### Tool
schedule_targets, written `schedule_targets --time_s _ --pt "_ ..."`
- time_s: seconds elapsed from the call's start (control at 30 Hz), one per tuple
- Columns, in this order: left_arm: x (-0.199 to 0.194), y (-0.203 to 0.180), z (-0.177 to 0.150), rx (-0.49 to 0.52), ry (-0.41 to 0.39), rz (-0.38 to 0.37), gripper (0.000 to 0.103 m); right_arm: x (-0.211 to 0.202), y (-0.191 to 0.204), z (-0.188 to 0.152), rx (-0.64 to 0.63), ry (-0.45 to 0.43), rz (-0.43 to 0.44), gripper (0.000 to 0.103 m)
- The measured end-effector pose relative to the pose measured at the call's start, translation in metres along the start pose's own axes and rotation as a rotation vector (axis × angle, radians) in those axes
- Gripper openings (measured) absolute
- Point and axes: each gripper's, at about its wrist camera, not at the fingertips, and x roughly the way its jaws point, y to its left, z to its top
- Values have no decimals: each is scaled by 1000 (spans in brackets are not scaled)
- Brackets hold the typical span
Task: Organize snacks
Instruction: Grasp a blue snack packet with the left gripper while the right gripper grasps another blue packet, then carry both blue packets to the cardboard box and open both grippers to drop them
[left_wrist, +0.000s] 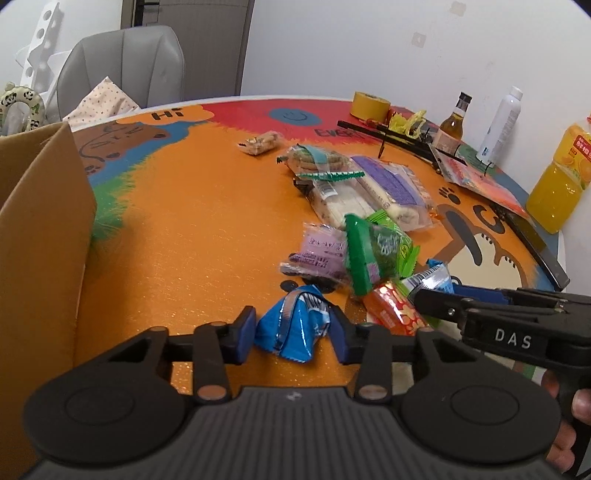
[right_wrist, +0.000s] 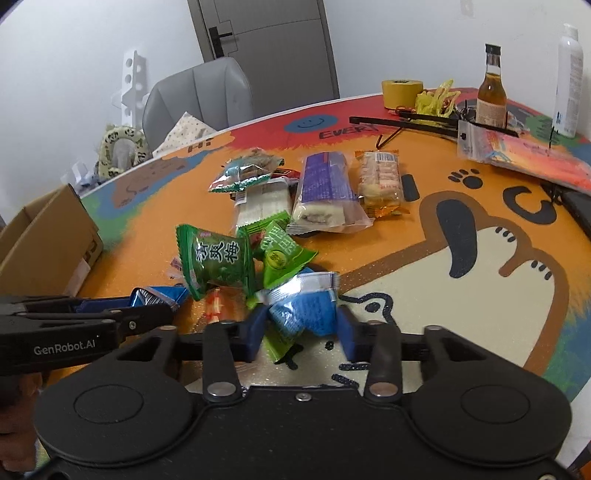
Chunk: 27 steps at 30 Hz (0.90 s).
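Your left gripper (left_wrist: 291, 332) has its blue pads pressed on either side of a blue foil snack packet (left_wrist: 291, 328), low in the middle of the left wrist view, so it is grasping that packet against the orange table mat (left_wrist: 184, 229). Your right gripper (right_wrist: 301, 328) is likewise clamped on a second blue-and-silver packet (right_wrist: 306, 302), low centre in the right wrist view, with a green wrapper (right_wrist: 280, 343) caught beneath it.

Just above each grip lies the loose heap: a dark green seaweed-stick pack (right_wrist: 214, 258), a light green pack (right_wrist: 282, 254) touching it, and an orange-red wrapper (left_wrist: 397, 314) beside your left pads. A pale purple packet (left_wrist: 317, 254) sits just left of the heap in the left view.

Higher in the frame, near the middle, rest a purple-labelled cake roll (right_wrist: 325, 192), a clear-wrapped sandwich cake (right_wrist: 260, 203) and an orange biscuit pack (right_wrist: 380, 181).

The cardboard box (left_wrist: 40, 229) stands along the left edge. A yellow tape roll (left_wrist: 369, 105), a brown bottle (right_wrist: 491, 92) and an orange juice bottle (left_wrist: 557, 181) stand at the upper right.
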Motion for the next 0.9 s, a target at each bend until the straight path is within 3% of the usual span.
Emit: schedule_targets --time_s 0.33,0.9 --pt "-22 3 -1 -3 -51 -11 33 -16 4 -1 -28 -38 30 27" --pt "-97 16 12 27 -177 44 32 -43 54 25 -230 -84 110 26"
